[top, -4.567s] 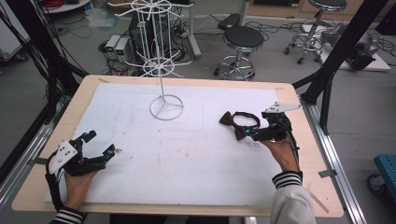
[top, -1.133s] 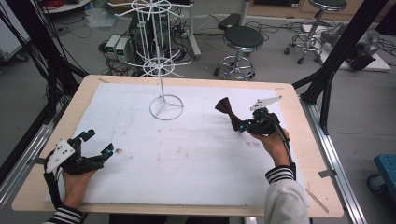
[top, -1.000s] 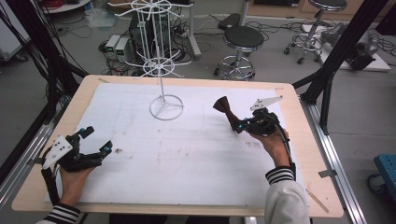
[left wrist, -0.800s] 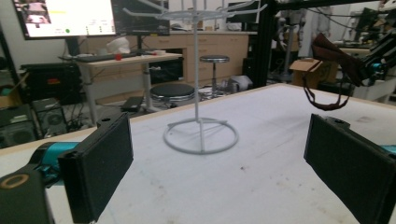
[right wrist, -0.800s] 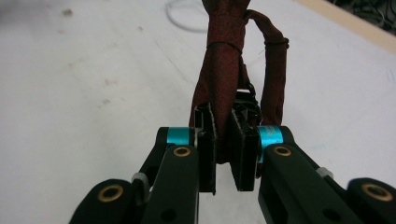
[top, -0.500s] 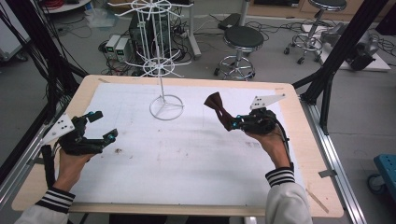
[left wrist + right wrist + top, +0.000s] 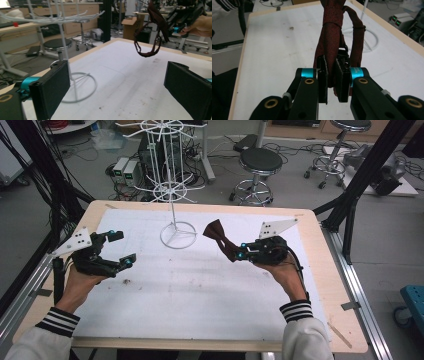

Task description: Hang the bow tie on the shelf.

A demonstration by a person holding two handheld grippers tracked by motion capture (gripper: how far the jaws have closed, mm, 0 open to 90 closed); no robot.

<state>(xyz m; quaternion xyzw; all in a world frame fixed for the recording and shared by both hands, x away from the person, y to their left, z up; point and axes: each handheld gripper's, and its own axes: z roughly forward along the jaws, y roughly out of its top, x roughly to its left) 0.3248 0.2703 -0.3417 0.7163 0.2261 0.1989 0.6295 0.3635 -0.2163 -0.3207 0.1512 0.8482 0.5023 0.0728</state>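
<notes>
A dark red bow tie (image 7: 220, 238) with its strap hangs above the white mat, and my right gripper (image 7: 240, 255) is shut on it, right of the mat's middle. In the right gripper view the bow tie (image 7: 331, 37) rises from between the closed pads of the right gripper (image 7: 331, 75). A white wire display rack (image 7: 172, 185) stands at the back centre of the table. My left gripper (image 7: 120, 249) is open and holds nothing, raised over the mat's left side. The left gripper view has its wide-apart pads (image 7: 51, 87) in front, the rack (image 7: 67, 62) at left and the bow tie (image 7: 152, 30) hanging farther off.
The white mat (image 7: 200, 290) covers a wooden table (image 7: 340, 320). A small dark speck (image 7: 125, 281) lies on the mat near the left hand. Stools (image 7: 257, 162), cables and black frame posts (image 7: 350, 195) stand beyond the table.
The right gripper has lifted the bow tie off the mat and carried it left toward the rack. The left gripper has risen and moved forward over the mat.
</notes>
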